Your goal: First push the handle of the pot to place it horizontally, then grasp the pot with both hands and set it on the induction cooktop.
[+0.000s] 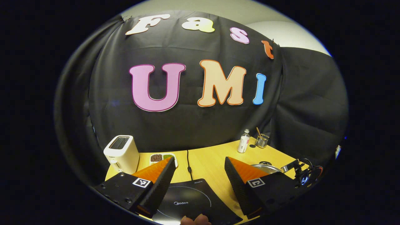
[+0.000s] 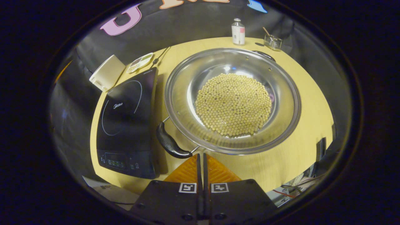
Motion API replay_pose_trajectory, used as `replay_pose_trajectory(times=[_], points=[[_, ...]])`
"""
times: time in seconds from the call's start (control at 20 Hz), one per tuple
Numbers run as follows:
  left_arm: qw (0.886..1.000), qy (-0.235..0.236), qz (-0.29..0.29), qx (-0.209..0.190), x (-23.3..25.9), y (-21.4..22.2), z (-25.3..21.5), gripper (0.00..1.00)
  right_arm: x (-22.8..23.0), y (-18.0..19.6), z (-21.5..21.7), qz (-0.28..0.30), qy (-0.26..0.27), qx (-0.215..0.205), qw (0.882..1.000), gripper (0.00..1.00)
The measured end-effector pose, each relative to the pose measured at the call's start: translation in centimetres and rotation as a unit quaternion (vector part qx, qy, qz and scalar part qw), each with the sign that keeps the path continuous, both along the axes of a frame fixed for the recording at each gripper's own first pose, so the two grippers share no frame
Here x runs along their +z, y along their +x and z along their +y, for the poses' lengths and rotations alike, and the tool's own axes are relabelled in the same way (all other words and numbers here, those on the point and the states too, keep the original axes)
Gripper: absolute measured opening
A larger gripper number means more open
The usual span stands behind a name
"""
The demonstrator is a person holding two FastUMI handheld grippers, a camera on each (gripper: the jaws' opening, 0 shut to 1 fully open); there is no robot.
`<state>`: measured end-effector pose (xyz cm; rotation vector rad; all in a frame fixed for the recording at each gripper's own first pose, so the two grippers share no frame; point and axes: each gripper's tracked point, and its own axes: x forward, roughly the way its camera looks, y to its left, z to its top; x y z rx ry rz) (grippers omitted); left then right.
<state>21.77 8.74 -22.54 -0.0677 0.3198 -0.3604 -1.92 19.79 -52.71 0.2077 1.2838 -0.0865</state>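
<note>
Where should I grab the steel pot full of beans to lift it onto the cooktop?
Probably take the pot by its two loop handles: the near black handle on the rim facing the induction cooktop, and the far handle on the opposite rim. The wide rim is too broad for one gripper, and the beans make a level, two-sided lift safer.

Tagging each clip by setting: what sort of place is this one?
Probably a staged kitchen counter in a recording booth rather than a real home: a wooden table carries an induction cooktop, a toaster and a steel pot of pale beans, against a black cloth backdrop.
</note>
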Motion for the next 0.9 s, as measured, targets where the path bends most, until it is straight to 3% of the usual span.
replay_pose_trajectory(times=[0.5, 0.9], points=[[1.000, 0.006, 0.010, 0.011, -1.0, 0.9, 1.2, 0.96, -0.2, 3.6, 3.8, -0.008, 0.028, 0.012, 1.000, 0.03], [0.999, 0.013, 0.015, 0.030, -1.2, 0.6, 2.5, 0.96, -0.4, 6.8, 6.5, -0.008, 0.070, -0.021, 0.997, 0.02]])
